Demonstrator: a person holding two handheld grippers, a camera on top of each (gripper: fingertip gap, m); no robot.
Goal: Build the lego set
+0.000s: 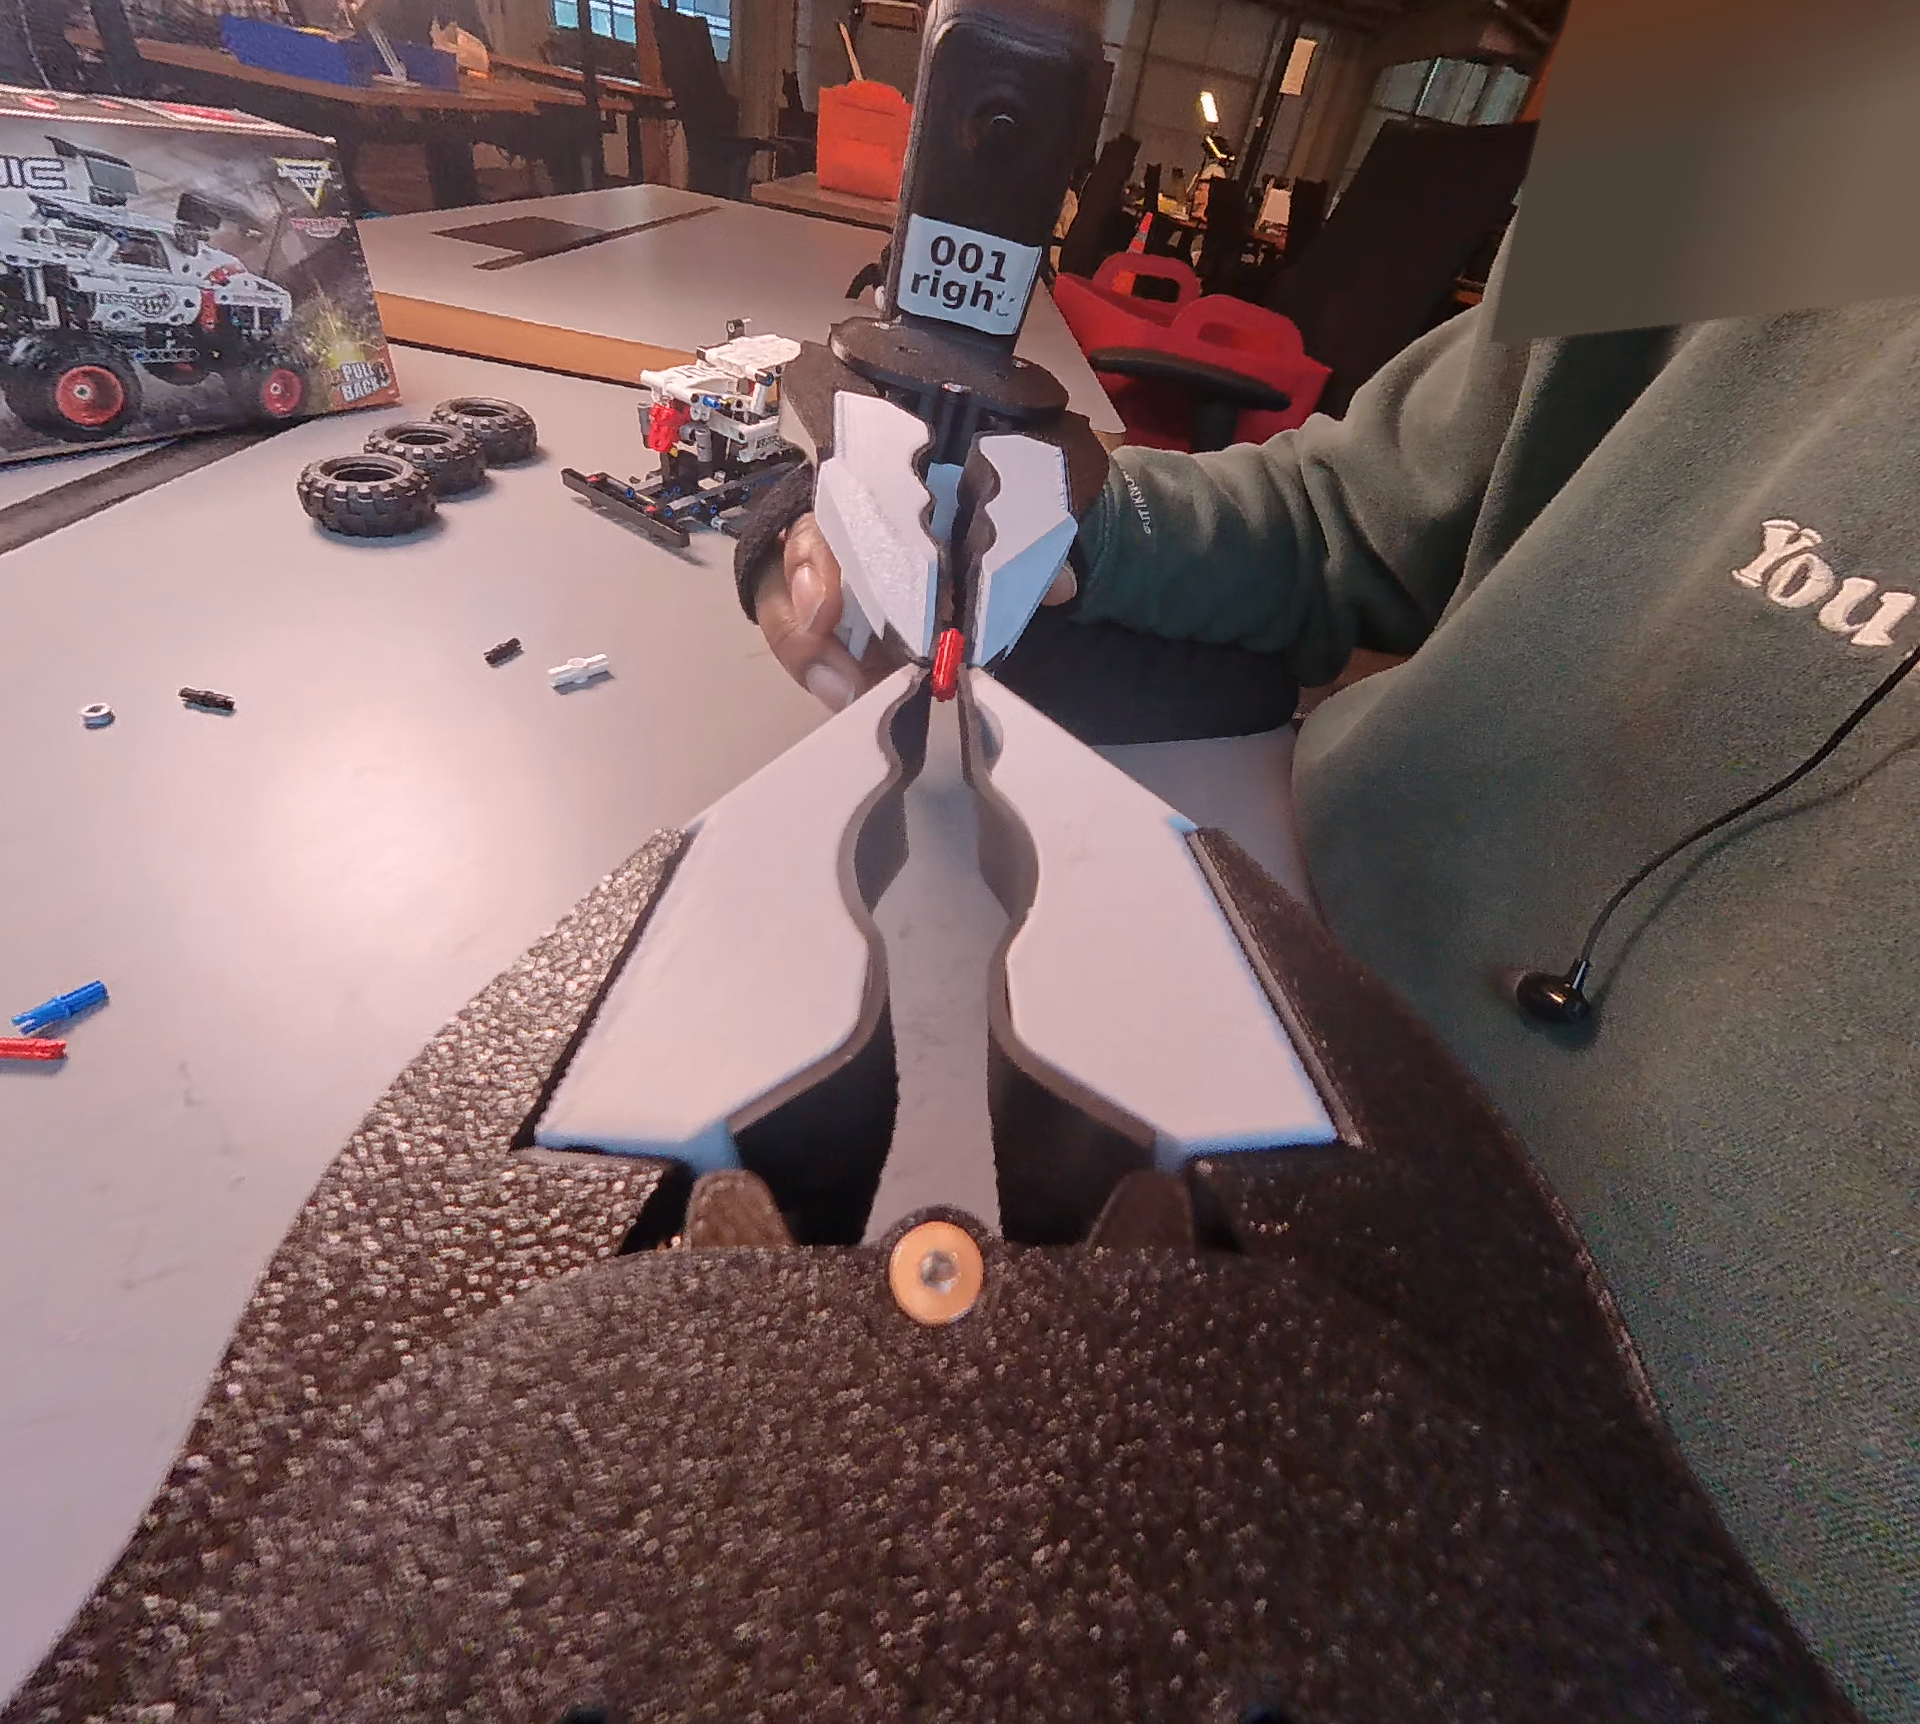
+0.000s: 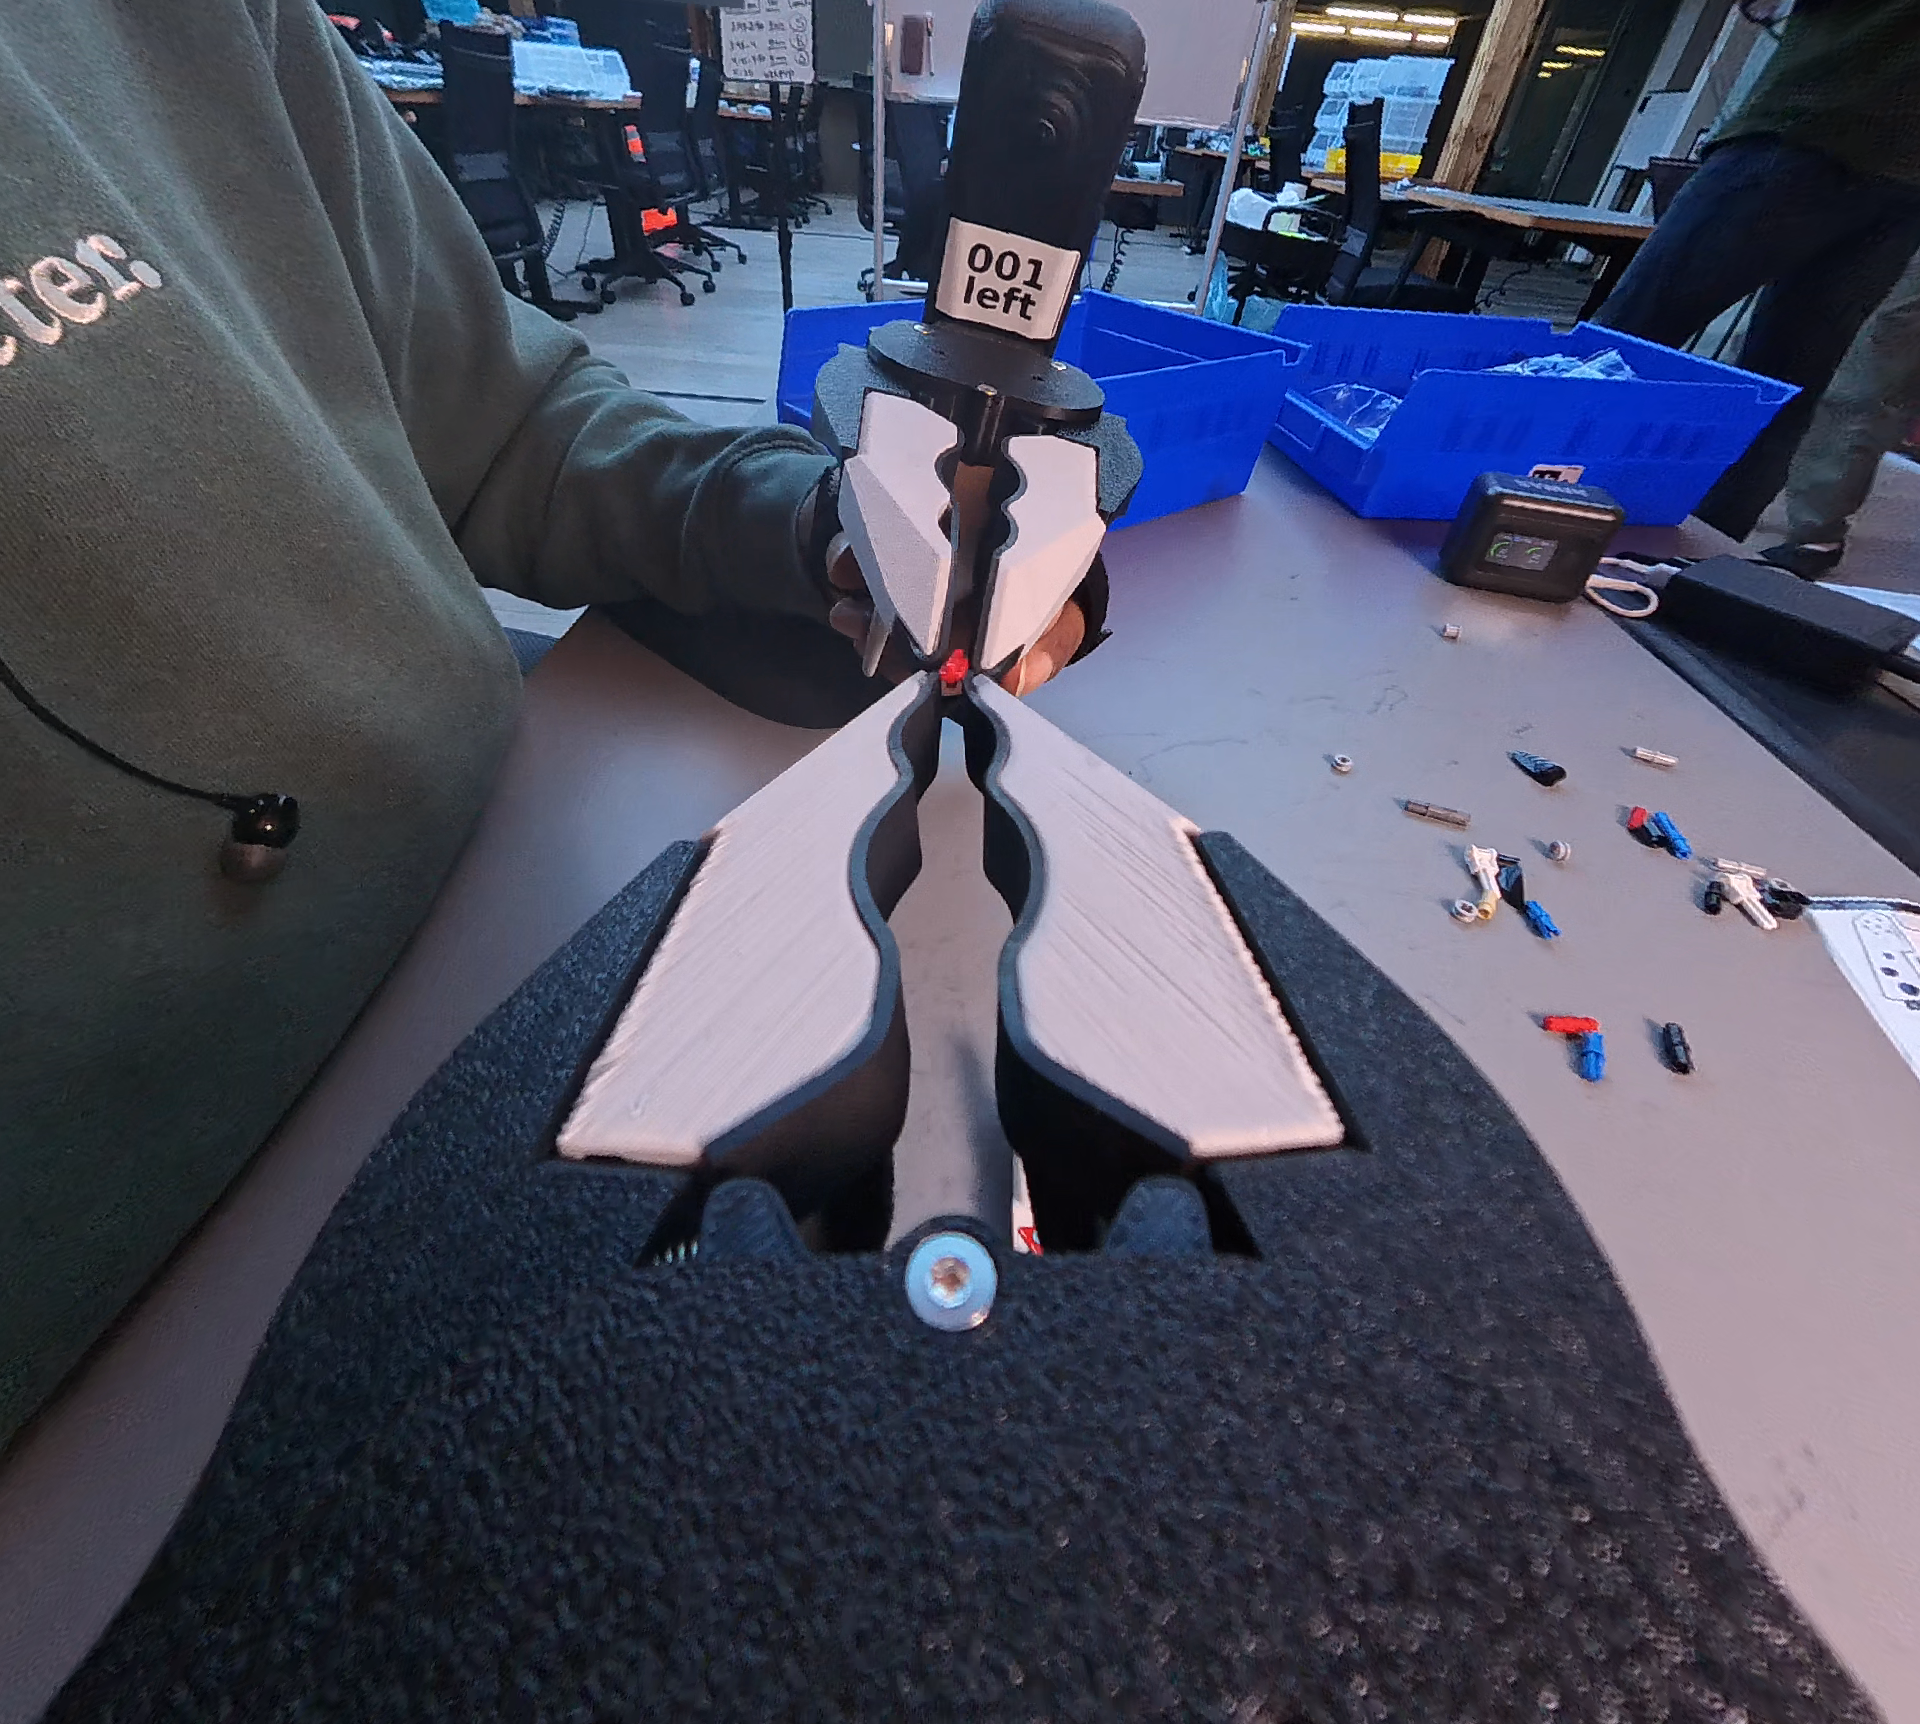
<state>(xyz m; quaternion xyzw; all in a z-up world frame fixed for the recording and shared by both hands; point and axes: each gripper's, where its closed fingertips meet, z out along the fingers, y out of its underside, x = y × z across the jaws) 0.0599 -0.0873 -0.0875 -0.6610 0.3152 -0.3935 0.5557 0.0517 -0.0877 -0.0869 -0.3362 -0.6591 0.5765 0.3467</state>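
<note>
Above the grey surface, the left gripper and right gripper meet tip to tip, both clenched on one small red lego pin (held in mid-air). Beyond lie three black tyres, the half-built white truck and its box; loose pins lie scattered near two blue bins.

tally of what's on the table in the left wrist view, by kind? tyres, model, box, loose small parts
Tyres: 3
Part-built model: 1
Set box: 1
Loose small parts on the table: 6, namely white connector, two black pins, grey ring, blue pin, red pin
Total: 11
</note>
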